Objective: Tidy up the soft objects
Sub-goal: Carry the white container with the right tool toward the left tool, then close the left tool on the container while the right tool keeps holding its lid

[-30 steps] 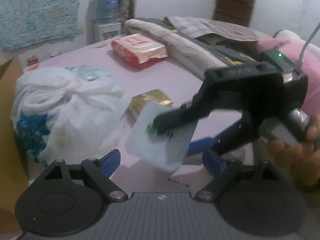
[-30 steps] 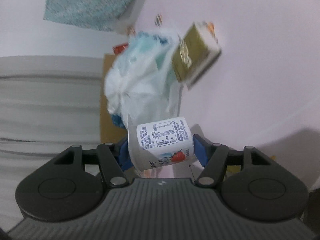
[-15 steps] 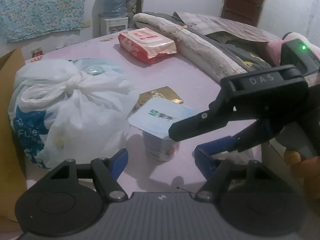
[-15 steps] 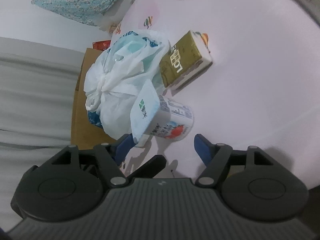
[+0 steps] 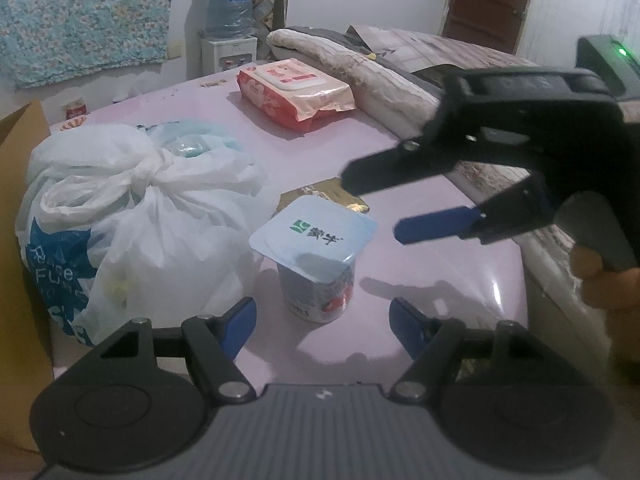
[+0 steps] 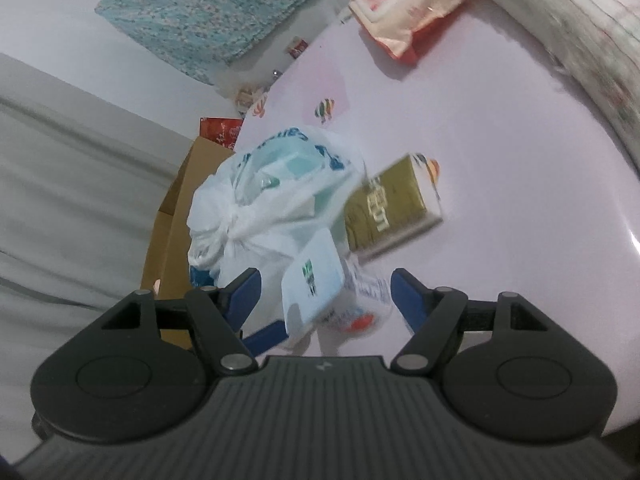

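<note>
A yogurt cup [image 5: 318, 256] with a pale blue foil lid stands upright on the pink table [image 5: 440, 280], free of both grippers. My left gripper [image 5: 322, 320] is open, with the cup just ahead between its blue fingertips. My right gripper [image 5: 372, 210] is open and hovers to the right of the cup. In the right wrist view the cup [image 6: 324, 300] sits between the open fingers of the right gripper [image 6: 324, 288]. A tied white plastic bag [image 5: 132, 216] lies left of the cup. A gold carton [image 6: 390, 208] lies behind it.
A pink wet-wipes pack [image 5: 294, 92] lies farther back on the table. A rolled blanket [image 5: 360, 64] runs along the right edge. A brown cardboard box [image 5: 20, 240] stands at the left edge. A water dispenser [image 5: 230, 20] stands by the back wall.
My right gripper let go of the yogurt cup, set it upright on the table and drew back to the right, open. My left gripper came closer to the cup.
</note>
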Demonstrator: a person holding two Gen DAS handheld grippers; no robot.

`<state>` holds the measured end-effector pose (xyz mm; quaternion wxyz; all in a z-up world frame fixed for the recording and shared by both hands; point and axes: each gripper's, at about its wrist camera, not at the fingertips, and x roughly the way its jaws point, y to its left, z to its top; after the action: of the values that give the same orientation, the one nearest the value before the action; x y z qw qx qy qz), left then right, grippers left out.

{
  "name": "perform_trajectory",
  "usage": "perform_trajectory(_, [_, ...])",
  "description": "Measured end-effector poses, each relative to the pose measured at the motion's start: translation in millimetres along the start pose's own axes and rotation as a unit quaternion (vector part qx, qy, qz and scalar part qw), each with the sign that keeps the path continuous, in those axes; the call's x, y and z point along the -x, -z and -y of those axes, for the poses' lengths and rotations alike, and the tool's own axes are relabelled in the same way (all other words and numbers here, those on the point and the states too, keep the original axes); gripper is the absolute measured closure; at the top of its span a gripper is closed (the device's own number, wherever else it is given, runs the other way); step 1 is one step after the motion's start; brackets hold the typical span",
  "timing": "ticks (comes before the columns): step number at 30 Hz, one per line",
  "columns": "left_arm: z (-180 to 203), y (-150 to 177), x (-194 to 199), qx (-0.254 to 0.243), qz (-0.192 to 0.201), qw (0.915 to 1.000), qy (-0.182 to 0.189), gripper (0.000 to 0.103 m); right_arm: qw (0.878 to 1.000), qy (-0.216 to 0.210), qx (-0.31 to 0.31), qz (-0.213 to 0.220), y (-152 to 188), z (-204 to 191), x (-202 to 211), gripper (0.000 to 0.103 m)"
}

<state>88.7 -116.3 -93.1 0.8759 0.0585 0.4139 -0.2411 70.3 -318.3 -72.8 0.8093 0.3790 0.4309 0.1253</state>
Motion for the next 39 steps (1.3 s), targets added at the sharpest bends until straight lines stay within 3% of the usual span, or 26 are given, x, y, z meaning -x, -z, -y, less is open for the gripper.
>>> perform_trajectory(12, [-1,-11,-15,-0.003,0.000,1.0000,0.001,0.029,1.000,0.000,0.007,-0.023,-2,0,-33,0.062])
perform_trajectory(15, [-2,-12,-18,0.000,0.003,1.0000,0.004,0.036,1.000,-0.006,-0.002,-0.030,1,4,-34,0.075])
perform_trajectory(20, [-8,-11,-16,0.007,0.011,0.9999,0.000,0.044,0.999,-0.021,-0.018,-0.032,8,8,-28,0.078])
perform_trajectory(27, [-9,-5,2,0.001,0.004,0.9993,0.038,0.045,0.997,-0.058,-0.031,-0.050,27,-1,-17,0.078])
perform_trajectory(29, [-3,-1,6,-0.015,0.009,0.9987,0.047,0.045,0.997,-0.053,-0.020,-0.052,32,-7,-17,0.078])
perform_trajectory(33, [3,4,11,-0.037,0.017,0.9989,0.025,0.044,0.999,-0.036,-0.004,-0.027,30,-12,-9,0.076])
perform_trajectory(39, [-13,1,21,-0.005,0.038,0.9992,0.006,0.041,1.000,-0.009,0.008,0.012,14,-10,3,0.071])
